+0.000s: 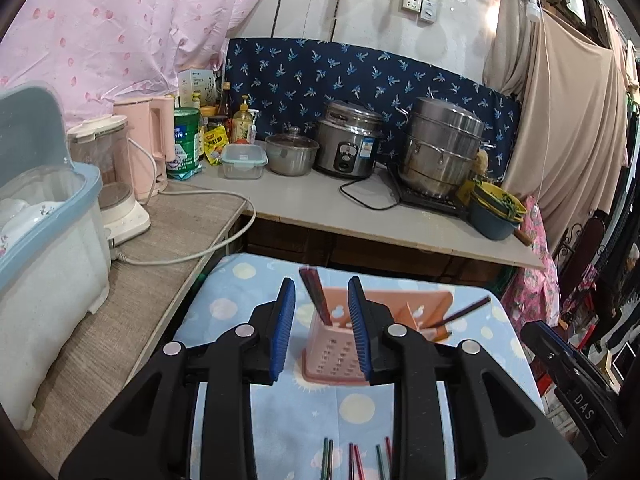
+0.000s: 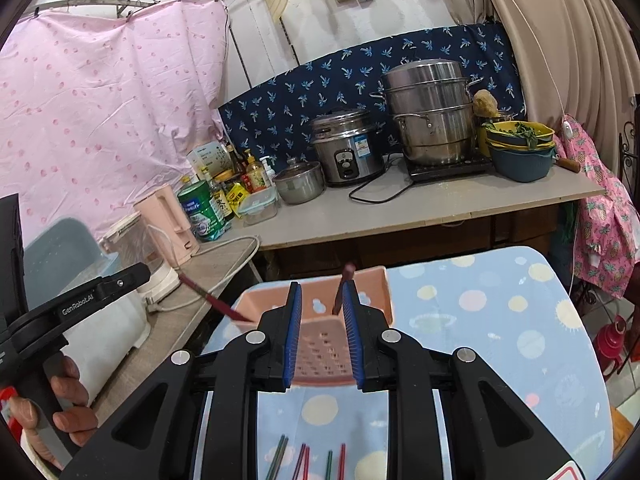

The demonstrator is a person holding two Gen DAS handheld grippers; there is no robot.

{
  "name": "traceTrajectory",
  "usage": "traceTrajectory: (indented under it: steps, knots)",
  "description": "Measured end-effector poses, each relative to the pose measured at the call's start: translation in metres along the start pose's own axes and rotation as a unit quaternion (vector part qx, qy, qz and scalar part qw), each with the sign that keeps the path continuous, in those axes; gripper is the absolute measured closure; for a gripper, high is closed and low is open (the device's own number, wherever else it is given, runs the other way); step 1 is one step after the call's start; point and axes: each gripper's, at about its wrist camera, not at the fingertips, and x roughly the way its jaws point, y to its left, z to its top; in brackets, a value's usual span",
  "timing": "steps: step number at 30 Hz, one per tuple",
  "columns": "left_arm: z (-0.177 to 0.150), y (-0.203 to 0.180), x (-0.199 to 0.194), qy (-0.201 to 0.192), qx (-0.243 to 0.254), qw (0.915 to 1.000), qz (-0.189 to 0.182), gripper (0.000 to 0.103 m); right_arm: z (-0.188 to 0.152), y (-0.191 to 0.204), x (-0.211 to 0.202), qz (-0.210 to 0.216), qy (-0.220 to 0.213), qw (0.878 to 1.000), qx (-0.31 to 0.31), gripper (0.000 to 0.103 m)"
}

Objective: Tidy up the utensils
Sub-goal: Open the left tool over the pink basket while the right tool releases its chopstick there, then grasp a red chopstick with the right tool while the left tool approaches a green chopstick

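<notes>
A pink perforated utensil holder stands on a blue spotted cloth, seen also in the right wrist view. Dark red chopsticks stand in its left compartment, and another pair leans out of its right one. In the right wrist view one chopstick stands in it and another leans left. Several red and green chopsticks lie on the cloth below the fingers, also in the right wrist view. My left gripper is open and empty in front of the holder. My right gripper is open and empty.
A counter behind holds a rice cooker, steamer pot, small lidded pot, bottles and basins. A side counter on the left holds a blender, pink kettle, cable and dish bin.
</notes>
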Motion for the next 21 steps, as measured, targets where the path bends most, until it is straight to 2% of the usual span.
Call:
traceTrajectory:
  steps: [13, 21]
  knots:
    - [-0.079, 0.015, -0.02, 0.057, 0.012, 0.9982, 0.011, 0.077, -0.089, 0.002, -0.039, -0.013, 0.057, 0.998, -0.025, 0.082]
    - [-0.127, 0.024, -0.029, 0.098, 0.007, 0.9951, 0.012, 0.077, -0.142, -0.006, -0.055, -0.009, 0.1, 0.995, -0.01, 0.082]
